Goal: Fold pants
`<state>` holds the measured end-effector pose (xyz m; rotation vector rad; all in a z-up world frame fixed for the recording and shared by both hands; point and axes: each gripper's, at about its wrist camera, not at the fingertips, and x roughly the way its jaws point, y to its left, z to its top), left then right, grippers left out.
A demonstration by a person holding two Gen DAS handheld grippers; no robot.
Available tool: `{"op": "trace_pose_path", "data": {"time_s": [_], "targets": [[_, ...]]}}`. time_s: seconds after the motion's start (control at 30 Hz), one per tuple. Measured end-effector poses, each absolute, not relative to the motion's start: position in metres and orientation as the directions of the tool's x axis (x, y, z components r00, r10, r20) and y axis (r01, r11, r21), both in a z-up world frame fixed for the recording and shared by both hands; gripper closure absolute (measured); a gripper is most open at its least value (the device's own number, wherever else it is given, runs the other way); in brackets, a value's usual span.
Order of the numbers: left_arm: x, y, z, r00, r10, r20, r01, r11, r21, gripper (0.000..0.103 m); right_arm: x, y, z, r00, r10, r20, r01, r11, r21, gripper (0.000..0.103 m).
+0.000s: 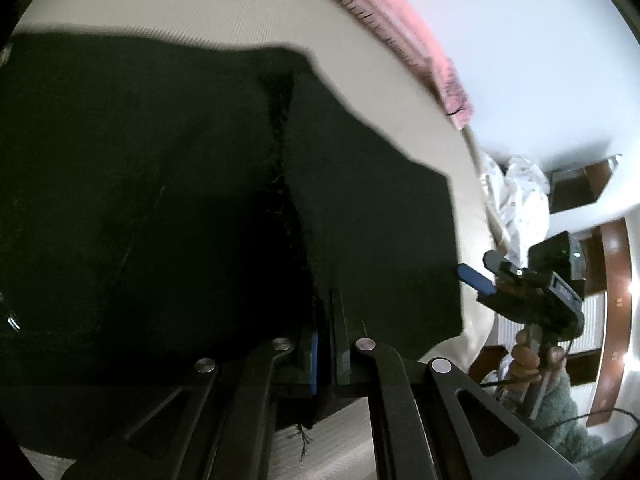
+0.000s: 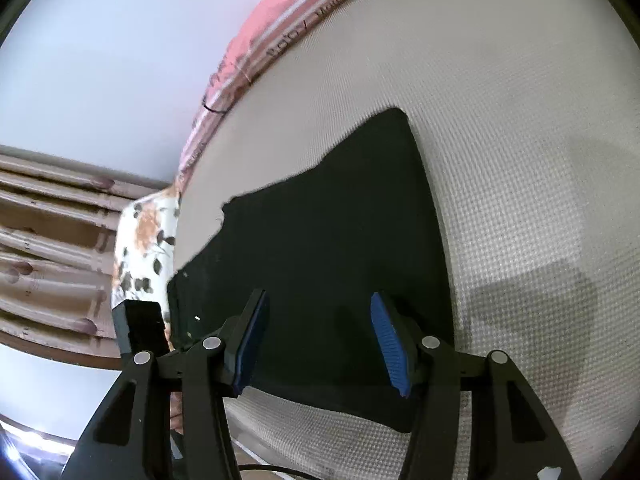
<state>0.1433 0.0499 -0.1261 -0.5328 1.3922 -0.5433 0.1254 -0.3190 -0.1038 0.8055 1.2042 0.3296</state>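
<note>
- Your left gripper (image 1: pixel 323 344) had its jaws pressed together on a fold of the black pants (image 1: pixel 168 208), with dark cloth running up between the blue pads (image 1: pixel 314 360) and no gap showing.
- In the left wrist view the pants filled most of the frame, draped over and ahead of the fingers, with a rough seam running up the middle of the cloth.
- A few loose threads (image 1: pixel 302 442) hung from the lower edge of the cloth, just above the pale bed cover (image 1: pixel 340 436).
- Your right gripper (image 2: pixel 320 344) had its jaws spread wide, and nothing sat between the two blue pads (image 2: pixel 390 348).
- From the right wrist camera, the pants (image 2: pixel 320 240) lay flat on the textured white bed cover (image 2: pixel 500 160), and the spread fingers sat over the near part of the cloth; whether the tips touched it could not be told.
- The far edge of the pants in that view was uneven, stepping up to a narrower part toward the top right.
- In the left wrist view you could see the right gripper (image 1: pixel 476 278) just beside the right edge of the pants, one blue pad pointing toward the cloth, with your hand (image 1: pixel 528 356) on its handle below.
- A pink striped cloth (image 2: pixel 280 20) ran along the far edge of the bed, against a pale wall (image 2: pixel 100 60).
- A floral cloth (image 2: pixel 146 240) hung at the left edge of the bed, beside slatted wooden furniture (image 2: pixel 48 248).
</note>
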Motion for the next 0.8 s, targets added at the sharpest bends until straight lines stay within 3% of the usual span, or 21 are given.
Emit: {"op": "trace_pose_path", "data": {"time_s": [0.27,0.47,0.57,0.8], "targets": [[0.143,0.048,-0.121,0.096,-0.579,-0.81,0.061,0.815,-0.576,0.092,0.127,-0.299,-0.112,0.293,0.53,-0.795,0.147,0.797,0.586,0.054],[0.153,0.043,-0.082,0.249,-0.46,-0.852,0.172,0.887,-0.429,0.082,0.144,-0.299,-0.08,0.408,0.398,-0.822,0.051,0.889,0.456,0.054],[0.17,0.031,-0.073,0.316,-0.429,-0.846,0.217,0.901,-0.376,0.076,0.165,-0.298,-0.075,0.438,0.34,-0.832,0.02,0.922,0.387,0.06],[0.217,-0.002,-0.091,0.331,-0.404,-0.853,0.271,0.906,-0.324,0.076,0.204,-0.298,-0.089,0.432,0.257,-0.864,0.009,0.957,0.289,0.067]]}}
